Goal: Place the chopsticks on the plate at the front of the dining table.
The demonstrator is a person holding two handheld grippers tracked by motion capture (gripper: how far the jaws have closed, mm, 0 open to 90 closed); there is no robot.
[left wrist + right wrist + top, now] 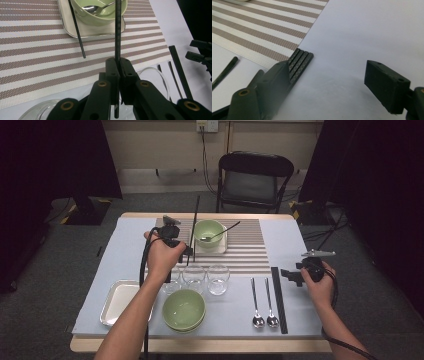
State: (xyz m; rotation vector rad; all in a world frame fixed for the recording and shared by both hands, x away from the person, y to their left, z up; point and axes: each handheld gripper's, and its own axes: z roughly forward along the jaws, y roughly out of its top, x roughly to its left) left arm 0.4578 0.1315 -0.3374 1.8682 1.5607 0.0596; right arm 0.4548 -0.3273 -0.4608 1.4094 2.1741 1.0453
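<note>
Chopsticks [279, 300] lie in a black bundle on the blue cloth [295, 245] near my right gripper [290, 275], whose jaws stand wide apart with nothing between them. Farther out, my left gripper [119, 65] is clamped on a single black chopstick [118, 30], held over the striped mat [37, 57]. Its far end reaches over the green bowl [100, 18] holding a spoon [93, 10] on a tray [75, 31].

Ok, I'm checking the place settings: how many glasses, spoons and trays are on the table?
Glasses: 3
Spoons: 3, one of them in the far bowl
Trays: 2
Total: 8
</note>
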